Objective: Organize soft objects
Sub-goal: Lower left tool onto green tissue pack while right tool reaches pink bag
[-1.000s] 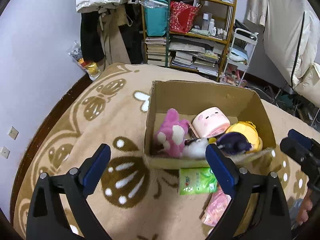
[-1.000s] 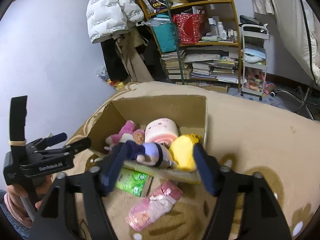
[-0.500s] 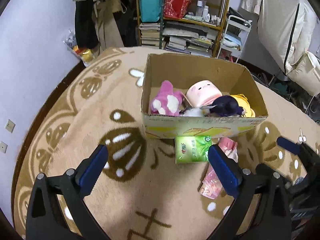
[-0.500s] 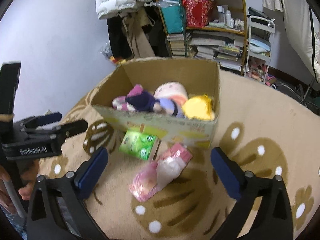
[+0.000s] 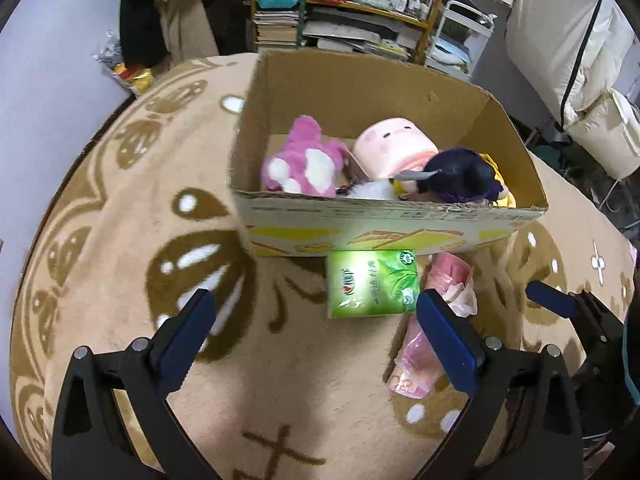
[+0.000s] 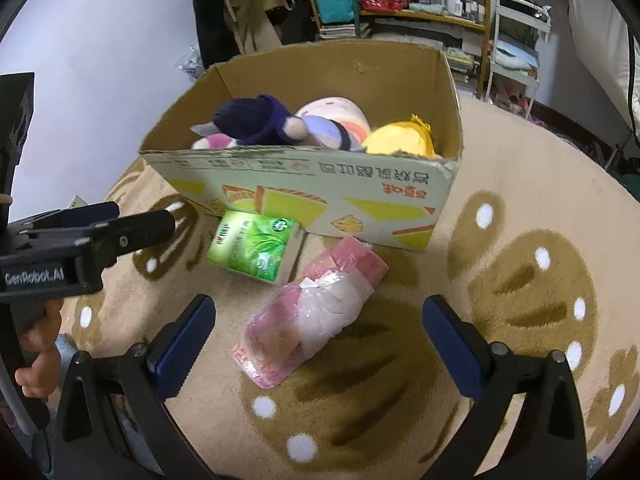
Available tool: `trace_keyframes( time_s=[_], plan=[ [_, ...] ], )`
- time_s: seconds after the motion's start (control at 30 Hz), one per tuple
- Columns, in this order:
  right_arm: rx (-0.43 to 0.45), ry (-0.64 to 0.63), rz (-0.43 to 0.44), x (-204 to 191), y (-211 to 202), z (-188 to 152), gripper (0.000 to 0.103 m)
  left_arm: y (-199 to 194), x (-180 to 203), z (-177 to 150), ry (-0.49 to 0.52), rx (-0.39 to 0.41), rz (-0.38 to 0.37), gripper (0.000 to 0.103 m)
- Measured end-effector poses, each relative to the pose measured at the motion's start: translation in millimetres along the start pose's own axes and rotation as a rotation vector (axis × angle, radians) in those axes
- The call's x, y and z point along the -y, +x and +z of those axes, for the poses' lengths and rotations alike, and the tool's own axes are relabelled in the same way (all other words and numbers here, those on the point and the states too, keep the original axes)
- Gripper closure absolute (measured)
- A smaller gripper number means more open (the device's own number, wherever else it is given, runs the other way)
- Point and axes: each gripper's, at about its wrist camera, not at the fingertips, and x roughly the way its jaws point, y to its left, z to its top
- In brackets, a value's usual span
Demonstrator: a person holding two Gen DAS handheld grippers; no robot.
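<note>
Purple doll [image 6: 256,122] now released into cardboard box [image 6: 320,188], upper centre; right gripper [image 6: 318,340] withdrawn, wide, empty; left gripper [image 5: 316,332] wide; pink pack [image 6: 308,316] next

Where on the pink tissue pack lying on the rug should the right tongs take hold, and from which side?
Grip the pink tissue pack across its narrow middle, coming from above. It lies flat and elongated on the rug, apart from the box, and the open right tongs already straddle it.
</note>
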Motion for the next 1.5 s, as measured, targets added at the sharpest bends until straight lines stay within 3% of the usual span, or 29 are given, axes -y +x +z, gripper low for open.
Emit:
trace_keyframes(
  time_s=[0.27, 0.8, 1.03, 1.5],
  plan=[
    [-0.031, 0.014, -0.027, 7, 20, 5, 0.000, 30, 6, 6, -0.010, -0.052, -0.108, 0.004],
    [-0.091, 0.012, -0.012, 8, 59, 8, 0.000, 79, 19, 9, 0.004, -0.141, -0.138, 0.004],
    [-0.120, 0.004, -0.029, 4, 72, 7, 0.000, 97, 27, 8, 0.015, -0.169, -0.119, 0.004],
    [-0.115, -0.016, -0.056, 1, 82, 9, 0.000, 103, 28, 9, 0.004, -0.176, -0.115, 0.004]
  ],
)
